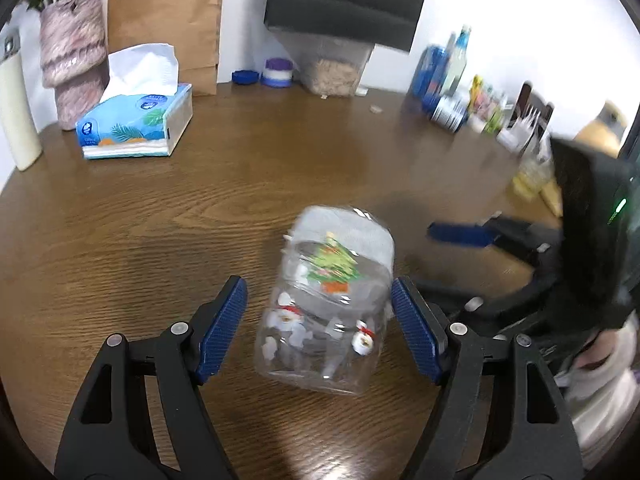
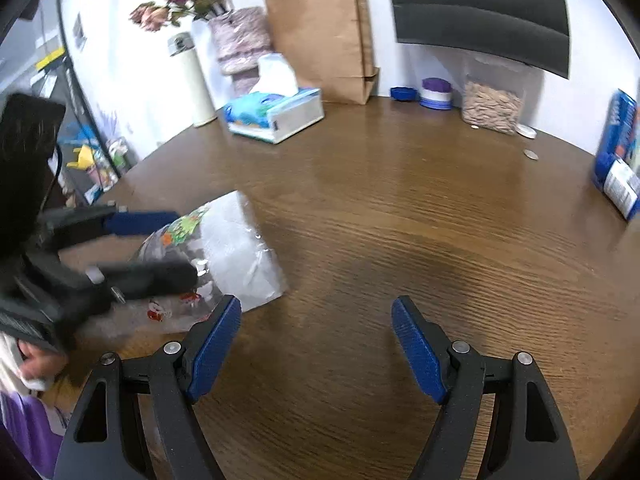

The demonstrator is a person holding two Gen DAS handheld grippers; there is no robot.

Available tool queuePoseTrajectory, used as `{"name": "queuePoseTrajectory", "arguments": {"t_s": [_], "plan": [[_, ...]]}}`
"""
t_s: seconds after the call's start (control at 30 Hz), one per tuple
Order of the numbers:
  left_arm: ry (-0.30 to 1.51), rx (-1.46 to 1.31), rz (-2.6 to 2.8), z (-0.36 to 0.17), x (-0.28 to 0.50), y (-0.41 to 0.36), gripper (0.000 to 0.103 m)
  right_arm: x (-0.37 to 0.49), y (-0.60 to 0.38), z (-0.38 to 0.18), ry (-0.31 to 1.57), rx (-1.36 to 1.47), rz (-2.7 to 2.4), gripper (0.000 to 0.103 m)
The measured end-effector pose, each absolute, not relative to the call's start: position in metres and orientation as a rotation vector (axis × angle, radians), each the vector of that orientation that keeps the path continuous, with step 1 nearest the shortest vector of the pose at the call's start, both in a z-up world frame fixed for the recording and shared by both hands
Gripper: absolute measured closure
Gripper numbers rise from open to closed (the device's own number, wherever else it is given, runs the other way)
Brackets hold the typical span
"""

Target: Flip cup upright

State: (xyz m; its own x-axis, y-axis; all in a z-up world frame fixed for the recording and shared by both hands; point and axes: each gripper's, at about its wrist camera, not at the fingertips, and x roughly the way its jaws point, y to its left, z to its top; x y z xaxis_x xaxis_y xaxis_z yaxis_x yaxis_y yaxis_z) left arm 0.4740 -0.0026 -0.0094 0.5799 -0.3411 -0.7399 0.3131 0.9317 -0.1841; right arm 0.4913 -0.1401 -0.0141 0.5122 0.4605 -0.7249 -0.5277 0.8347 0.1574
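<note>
A clear plastic cup with Christmas tree and Santa stickers lies on its side on the brown wooden table, its frosted end pointing away from me. My left gripper is open, its blue pads on either side of the cup; the right pad is close to its wall. In the right wrist view the cup lies at the left with the left gripper's fingers around it. My right gripper is open and empty over bare table, to the right of the cup.
A tissue box, a pink vase, a paper bag and a white bottle stand at the back left. Small jars and a clear container stand at the back. Bottles and packets crowd the right edge.
</note>
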Motion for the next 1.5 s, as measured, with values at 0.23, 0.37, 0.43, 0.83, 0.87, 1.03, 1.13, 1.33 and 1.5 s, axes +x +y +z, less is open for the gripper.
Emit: {"name": "queuePoseTrajectory", "arguments": {"t_s": [0.23, 0.37, 0.43, 0.83, 0.87, 1.03, 1.13, 1.33, 1.5], "plan": [[0.955, -0.052, -0.372, -0.025, 0.486, 0.005, 0.045, 0.491, -0.153, -0.005, 0.808, -0.024, 0.58, 0.021], [0.949, -0.037, -0.376, -0.026, 0.484, 0.002, 0.045, 0.488, -0.154, -0.001, 0.789, -0.008, 0.582, 0.021], [0.921, -0.038, -0.359, -0.024, 0.482, 0.004, 0.046, 0.488, -0.156, 0.001, 0.776, 0.009, 0.585, 0.021], [0.502, 0.03, -0.269, 0.087, 0.403, 0.008, 0.045, 0.465, -0.161, 0.087, 0.652, 0.424, 0.899, 0.009], [0.455, 0.028, -0.27, 0.093, 0.39, 0.009, 0.045, 0.462, -0.15, 0.099, 0.652, 0.425, 0.929, 0.009], [0.359, 0.006, -0.265, 0.105, 0.352, 0.021, 0.045, 0.445, -0.1, 0.123, 0.718, 0.43, 1.027, 0.009], [0.322, -0.009, -0.261, 0.106, 0.33, 0.035, 0.045, 0.434, -0.073, 0.125, 0.764, 0.426, 1.044, 0.009], [0.337, -0.054, -0.258, 0.096, 0.312, 0.058, 0.044, 0.41, -0.04, 0.115, 0.792, 0.359, 1.099, 0.031], [0.368, -0.093, -0.278, 0.089, 0.306, 0.076, 0.041, 0.364, -0.011, 0.128, 0.628, 0.027, 0.994, 0.033]]}}
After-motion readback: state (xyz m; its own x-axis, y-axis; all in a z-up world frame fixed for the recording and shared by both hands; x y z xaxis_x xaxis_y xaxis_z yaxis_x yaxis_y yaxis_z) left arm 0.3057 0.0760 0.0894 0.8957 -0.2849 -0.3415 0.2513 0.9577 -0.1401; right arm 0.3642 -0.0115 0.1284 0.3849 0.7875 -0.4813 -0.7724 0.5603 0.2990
